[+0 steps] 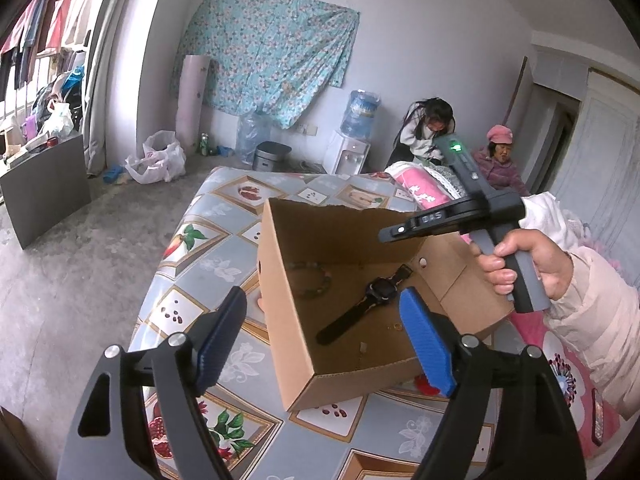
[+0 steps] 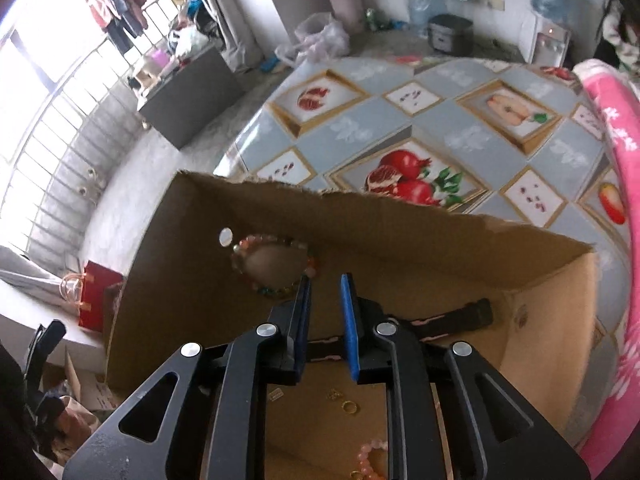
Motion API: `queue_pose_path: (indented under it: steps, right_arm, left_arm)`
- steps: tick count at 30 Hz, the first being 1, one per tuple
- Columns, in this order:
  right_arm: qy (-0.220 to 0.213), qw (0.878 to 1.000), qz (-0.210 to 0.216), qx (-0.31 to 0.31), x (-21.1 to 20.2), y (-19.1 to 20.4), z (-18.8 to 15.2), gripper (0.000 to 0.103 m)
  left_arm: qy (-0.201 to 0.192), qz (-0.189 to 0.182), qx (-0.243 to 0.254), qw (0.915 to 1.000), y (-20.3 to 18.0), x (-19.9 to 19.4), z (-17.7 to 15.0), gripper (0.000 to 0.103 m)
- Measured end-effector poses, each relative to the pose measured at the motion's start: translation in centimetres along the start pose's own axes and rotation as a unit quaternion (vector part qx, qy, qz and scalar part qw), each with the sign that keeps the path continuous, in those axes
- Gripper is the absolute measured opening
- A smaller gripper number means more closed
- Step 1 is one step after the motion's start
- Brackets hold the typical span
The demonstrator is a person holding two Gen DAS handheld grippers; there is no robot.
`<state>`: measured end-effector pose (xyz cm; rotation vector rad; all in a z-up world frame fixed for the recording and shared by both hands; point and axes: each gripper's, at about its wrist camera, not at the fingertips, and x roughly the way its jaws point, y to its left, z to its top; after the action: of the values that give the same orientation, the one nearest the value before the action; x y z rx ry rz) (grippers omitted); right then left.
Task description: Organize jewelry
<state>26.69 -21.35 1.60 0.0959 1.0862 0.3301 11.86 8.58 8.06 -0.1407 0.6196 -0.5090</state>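
Jewelry sits inside an open cardboard box [image 2: 400, 248] on a table covered with a fruit-print cloth [image 2: 472, 120]. A multicoloured bead bracelet [image 2: 276, 264] lies at the far corner of the box floor, against the wall by a round hole. A black wristwatch [image 1: 368, 300] lies across the middle of the floor, strap stretched out. Nearer in, small gold rings [image 2: 347, 406] rest on the cardboard, and a pink bead bracelet [image 2: 370, 454] shows at the bottom edge of the right wrist view.

The right gripper [image 2: 326, 296] points down into the box, its blue pads a narrow gap apart with nothing between them, tips just beside the multicoloured bracelet. The left gripper [image 1: 324, 312] hangs at the near side of the box, jaws spread wide, nothing pinched; one finger stands outside the box wall, the other over its floor.

From the left wrist view, a hand [image 1: 524, 264] in a pale sleeve grips the other tool's handle. A pink blanket [image 2: 616, 152] lies along the table's right side.
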Motion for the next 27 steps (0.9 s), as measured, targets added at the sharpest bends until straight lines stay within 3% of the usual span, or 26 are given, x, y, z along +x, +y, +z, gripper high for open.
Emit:
queue_pose_path:
  steps: [7, 13, 15, 22, 27]
  right_arm:
    - [-0.067, 0.997, 0.023, 0.035, -5.4, -0.8, -2.1, 0.018]
    - [-0.149, 0.986, 0.054, 0.058, -11.3, -0.4, -6.8, 0.035]
    - [-0.179, 0.981, 0.052, 0.057, -13.1, 0.3, -8.7, 0.044]
    - [-0.264, 0.962, -0.018, 0.064, -16.3, 3.2, -16.2, 0.074]
    - [-0.262, 0.958, -0.082, 0.079, -15.1, 3.9, -19.4, 0.086]
  left_arm:
    - [-0.007, 0.011, -0.004, 0.9999, -0.4, -0.6, 0.1, 0.082]
    - [-0.032, 0.039, 0.004, 0.9987, -1.6, -2.0, 0.3, 0.097]
    - [-0.039, 0.049, 0.008, 0.9980, -2.2, -2.5, 0.3, 0.097]
    - [-0.029, 0.110, -0.018, 0.9934, -3.3, -3.2, 0.0, 0.097]
    - [-0.009, 0.182, -0.015, 0.9831, -4.1, -2.9, -0.8, 0.097]
